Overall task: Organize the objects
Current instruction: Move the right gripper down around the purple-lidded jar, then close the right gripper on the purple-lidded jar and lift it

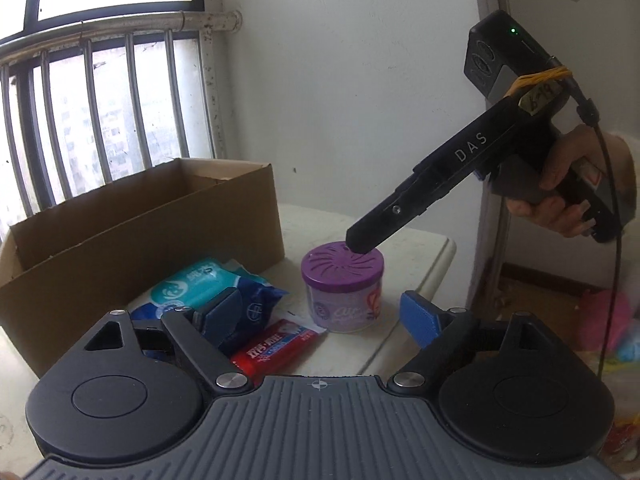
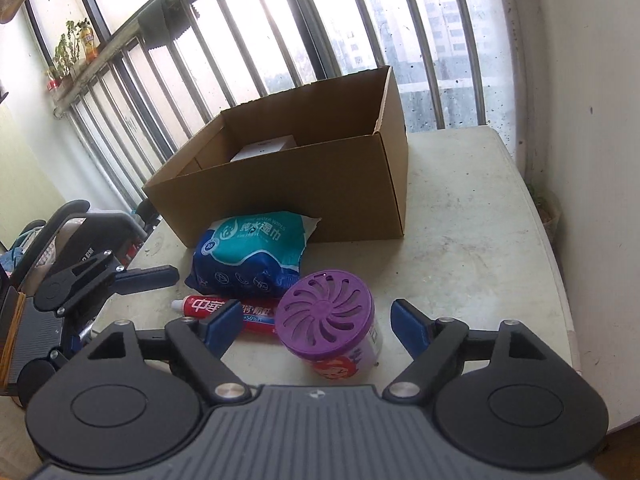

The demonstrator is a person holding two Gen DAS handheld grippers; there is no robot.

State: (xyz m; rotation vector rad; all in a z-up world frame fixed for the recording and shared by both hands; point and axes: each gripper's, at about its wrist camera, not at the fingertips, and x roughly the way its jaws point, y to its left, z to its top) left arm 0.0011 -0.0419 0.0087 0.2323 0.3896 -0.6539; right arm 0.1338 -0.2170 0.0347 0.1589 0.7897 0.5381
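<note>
Blue-padded and spread wide, the left gripper [image 1: 320, 312] fills the bottom of its own view with nothing pressed between the pads; the small round tin with a purple vented lid [image 1: 343, 284] stands on the pale tabletop [image 1: 420, 256] just ahead of them. Left of the tin lies a soft blue-and-teal pack of wet wipes [image 1: 208, 288], and in front of that a red toothpaste tube [image 1: 276, 346]. Behind sits an open brown cardboard box [image 1: 140, 236]. From the right a person's hand [image 1: 560, 188] holds the right gripper [image 1: 358, 242], its black tip lowered to just over the purple lid.

From the right wrist view, the right gripper's [image 2: 310, 326] blue pads also stand far apart, the tin [image 2: 330, 328] between them but not pinched. The toothpaste tube [image 2: 224, 310] and the wipes pack [image 2: 256, 252] lie beside it, with the left gripper [image 2: 148, 276] at the left edge. Inside the box [image 2: 288, 176] only one white item [image 2: 264, 148] shows.

I'd judge the job barely begun: the tin, tube and wipes are all left on the table, and the tin looks next.
</note>
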